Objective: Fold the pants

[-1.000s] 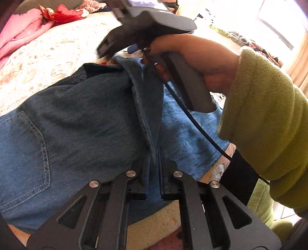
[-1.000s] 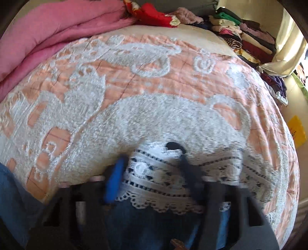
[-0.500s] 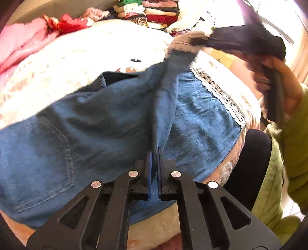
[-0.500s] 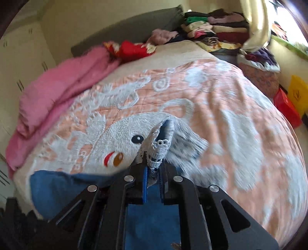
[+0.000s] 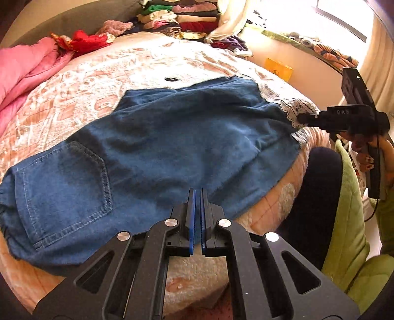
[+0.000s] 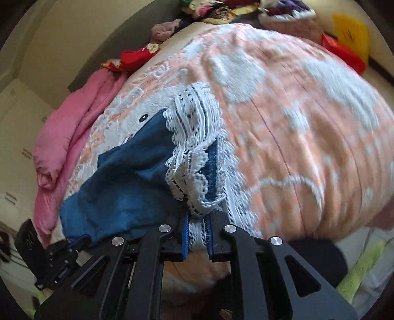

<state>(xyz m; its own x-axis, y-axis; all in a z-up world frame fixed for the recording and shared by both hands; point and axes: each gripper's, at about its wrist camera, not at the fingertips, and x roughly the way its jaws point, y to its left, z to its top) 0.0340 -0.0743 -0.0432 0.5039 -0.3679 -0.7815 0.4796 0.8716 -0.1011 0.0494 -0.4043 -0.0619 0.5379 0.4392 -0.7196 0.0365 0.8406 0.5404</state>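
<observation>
Blue denim pants (image 5: pixel 152 142) with a back pocket and a white lace hem (image 5: pixel 293 110) lie spread across the bed. My left gripper (image 5: pixel 197 194) is shut on the near edge of the denim. My right gripper (image 5: pixel 301 118) shows at the right of the left wrist view, holding the lace hem end. In the right wrist view my right gripper (image 6: pixel 197 216) is nearly closed on the white lace hem (image 6: pixel 192 147), which bunches up above its fingers, with blue denim (image 6: pixel 123 182) running off to the left.
The bed has a peach and white patterned blanket (image 5: pixel 103 69). A pink quilt (image 5: pixel 22 71) lies along its far left. Stacked folded clothes (image 5: pixel 187 22) sit at the back. A yellow box (image 5: pixel 278 69) and a red box (image 6: pixel 342 54) stand beside the bed.
The right gripper has swung the hem end out to the right and down, spreading the pants flat on the bed. The raised fold between the grippers is gone.
</observation>
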